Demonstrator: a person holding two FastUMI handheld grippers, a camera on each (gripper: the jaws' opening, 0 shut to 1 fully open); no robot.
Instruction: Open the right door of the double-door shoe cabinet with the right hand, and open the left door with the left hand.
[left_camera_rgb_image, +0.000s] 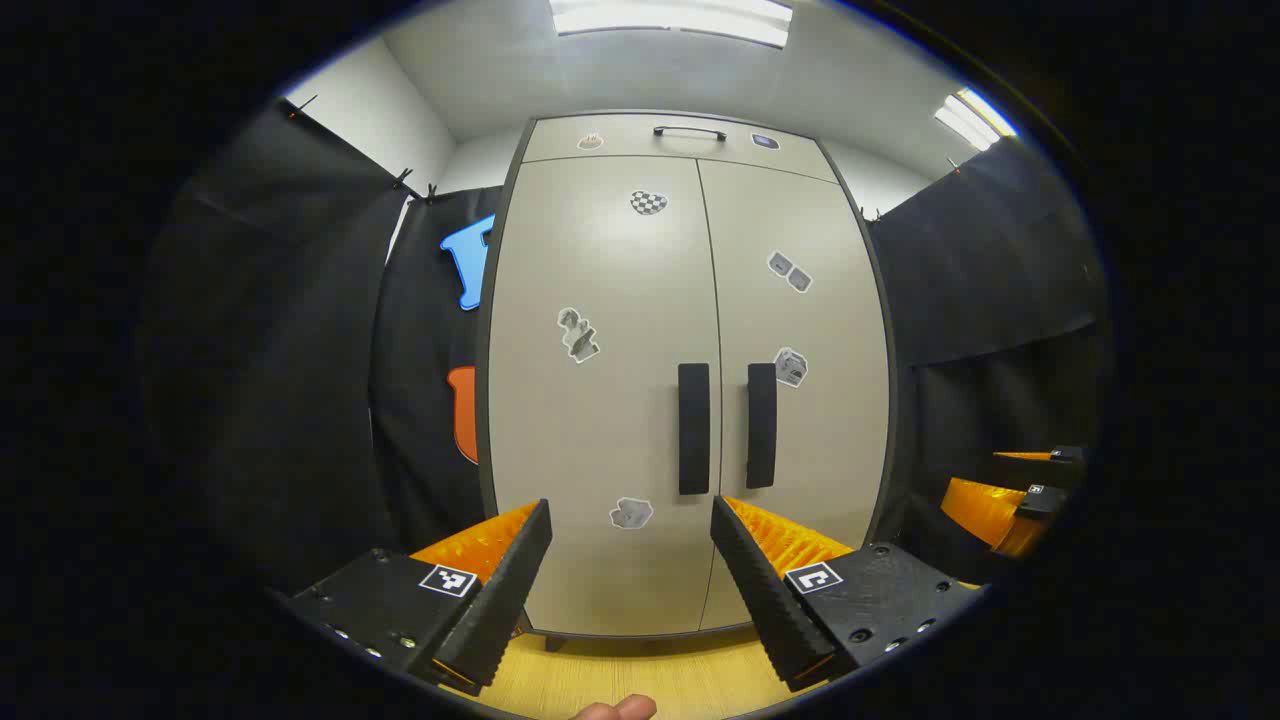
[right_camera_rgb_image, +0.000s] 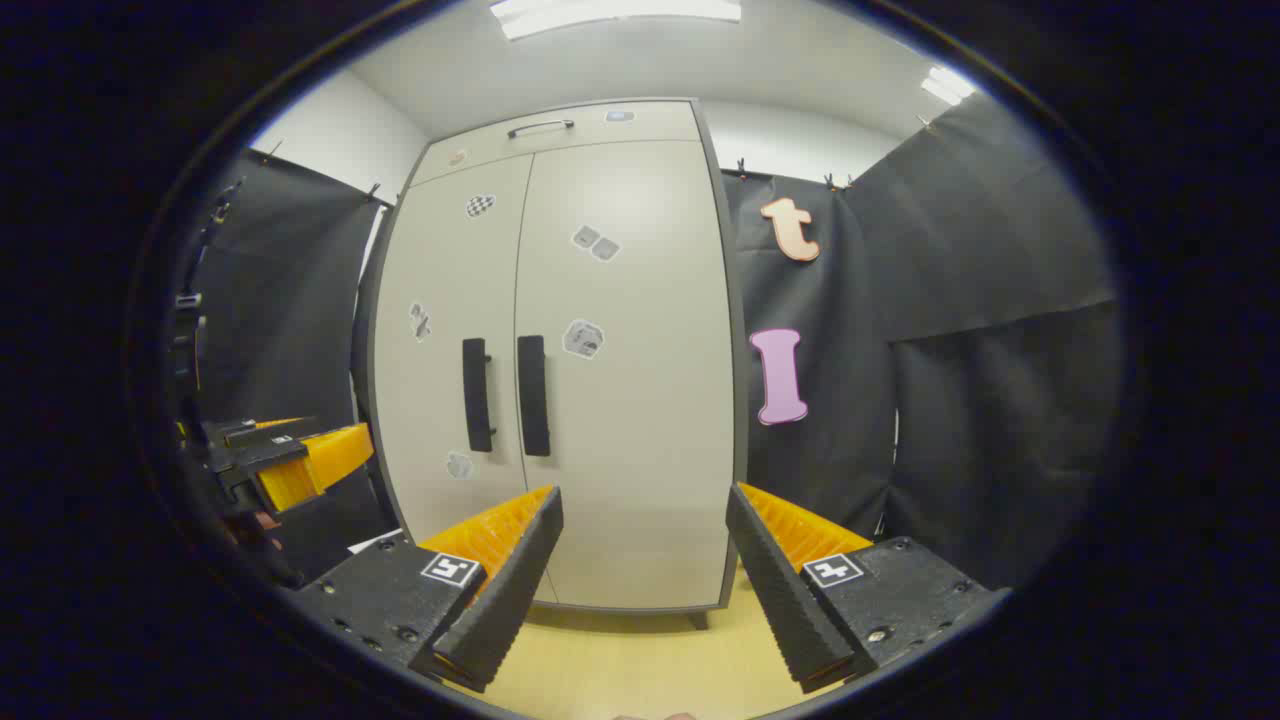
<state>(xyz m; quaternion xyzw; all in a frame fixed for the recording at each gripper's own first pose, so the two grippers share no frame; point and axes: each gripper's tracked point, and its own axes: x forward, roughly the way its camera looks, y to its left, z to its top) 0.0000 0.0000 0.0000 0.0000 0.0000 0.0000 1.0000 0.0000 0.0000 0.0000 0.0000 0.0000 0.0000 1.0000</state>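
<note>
A tall beige double-door shoe cabinet (left_camera_rgb_image: 600, 400) (right_camera_rgb_image: 640, 400) stands ahead with both doors closed. Each door carries a dark vertical handle near the centre seam: left handle (left_camera_rgb_image: 693, 428) (right_camera_rgb_image: 477, 394), right handle (left_camera_rgb_image: 761, 425) (right_camera_rgb_image: 532, 395). My left gripper (left_camera_rgb_image: 630, 520) is open, some way in front of the lower left door, touching nothing. My right gripper (right_camera_rgb_image: 645, 505) is open too, facing the lower right door from a distance. In the left gripper view the right gripper (left_camera_rgb_image: 1010, 495) shows at the far right; the left gripper (right_camera_rgb_image: 290, 455) appears at the left of the right gripper view.
A drawer with a slim handle (left_camera_rgb_image: 690, 131) tops the cabinet. Several small stickers dot the doors. Black cloth walls (right_camera_rgb_image: 950, 350) flank the cabinet closely on both sides. Pale wood floor (left_camera_rgb_image: 640, 670) lies below. A fingertip (left_camera_rgb_image: 615, 708) shows at the bottom edge.
</note>
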